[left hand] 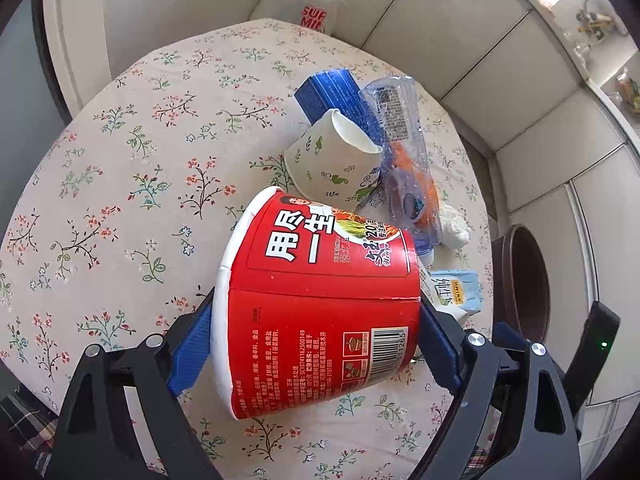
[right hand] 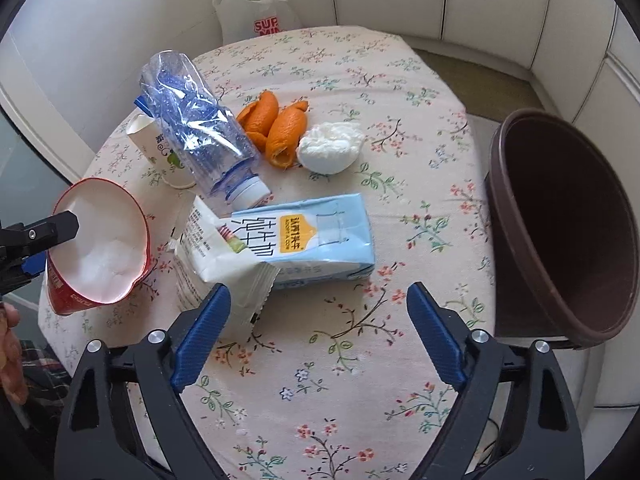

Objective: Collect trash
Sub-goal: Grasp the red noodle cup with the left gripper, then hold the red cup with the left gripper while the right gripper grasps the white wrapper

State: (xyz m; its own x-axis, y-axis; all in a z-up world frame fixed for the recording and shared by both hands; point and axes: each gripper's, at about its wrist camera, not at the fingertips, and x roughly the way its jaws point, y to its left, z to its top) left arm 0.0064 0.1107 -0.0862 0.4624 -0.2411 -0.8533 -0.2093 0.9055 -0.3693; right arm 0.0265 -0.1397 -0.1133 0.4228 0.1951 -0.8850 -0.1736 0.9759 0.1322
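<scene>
My left gripper is shut on a red instant-noodle cup, held on its side over the table; the cup also shows at the left of the right wrist view, white inside. My right gripper is open and empty above the floral tablecloth, just in front of a blue-and-white milk carton and a white wrapper. A crushed clear bottle, a paper cup, orange peels and a crumpled tissue lie beyond.
A brown waste bin stands off the table's right edge, tilted with its mouth toward me. A white plastic bag sits behind the table against the cushioned bench. A blue box lies behind the paper cup.
</scene>
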